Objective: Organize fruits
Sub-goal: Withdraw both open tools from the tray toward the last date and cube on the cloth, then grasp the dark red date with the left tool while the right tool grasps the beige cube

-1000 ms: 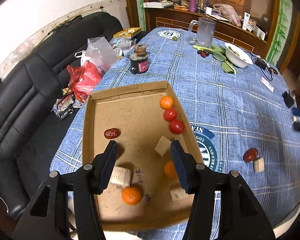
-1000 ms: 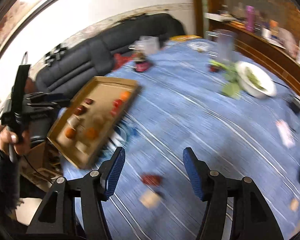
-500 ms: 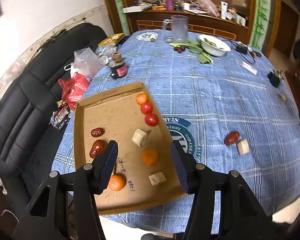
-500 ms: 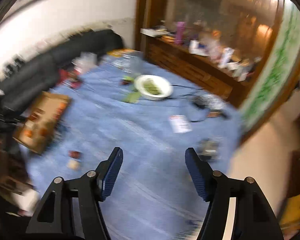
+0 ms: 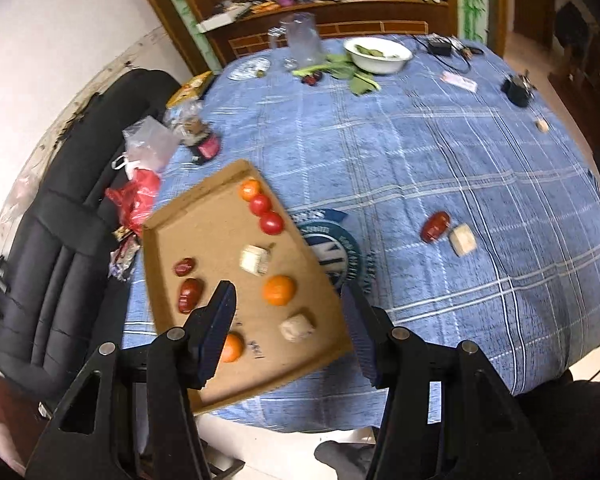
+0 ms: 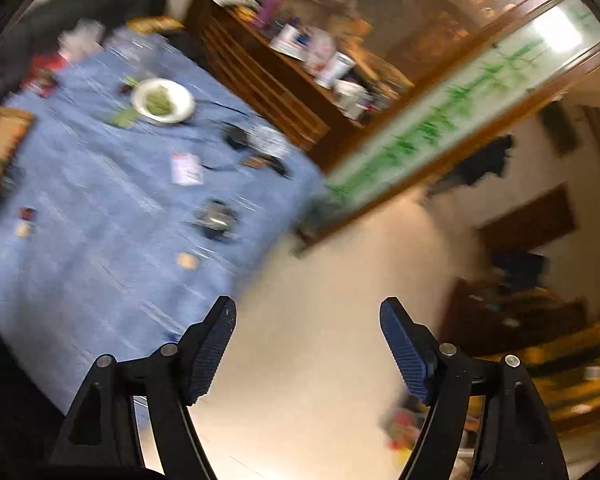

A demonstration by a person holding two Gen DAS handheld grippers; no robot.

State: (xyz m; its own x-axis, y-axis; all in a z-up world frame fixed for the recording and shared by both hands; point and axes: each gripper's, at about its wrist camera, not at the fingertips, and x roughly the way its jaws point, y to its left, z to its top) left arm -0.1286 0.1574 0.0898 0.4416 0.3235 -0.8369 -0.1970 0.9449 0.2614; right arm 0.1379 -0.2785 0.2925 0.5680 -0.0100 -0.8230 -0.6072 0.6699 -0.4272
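A cardboard tray (image 5: 168,236) lies on the blue checked tablecloth (image 5: 420,152). It holds oranges (image 5: 279,289), two red tomatoes (image 5: 271,224), two red dates (image 5: 189,294) and pale cubes (image 5: 254,260). A red date (image 5: 434,226) and a pale cube (image 5: 462,240) lie on the cloth to the tray's right. My left gripper (image 5: 290,336) is open and empty, high above the tray's near end. My right gripper (image 6: 312,350) is open and empty, past the table's edge over the floor; its view is blurred.
A white bowl (image 5: 379,55) with greens, a glass jug (image 5: 302,40), a small jar (image 5: 204,142) and black gadgets (image 5: 518,89) stand at the table's far side. A black sofa (image 5: 76,216) with bags lies left. A wooden cabinet (image 6: 284,92) stands behind the table.
My left gripper has risen and pulled back from the tray. My right gripper has swung right, away from the date and cube, out past the table's edge.
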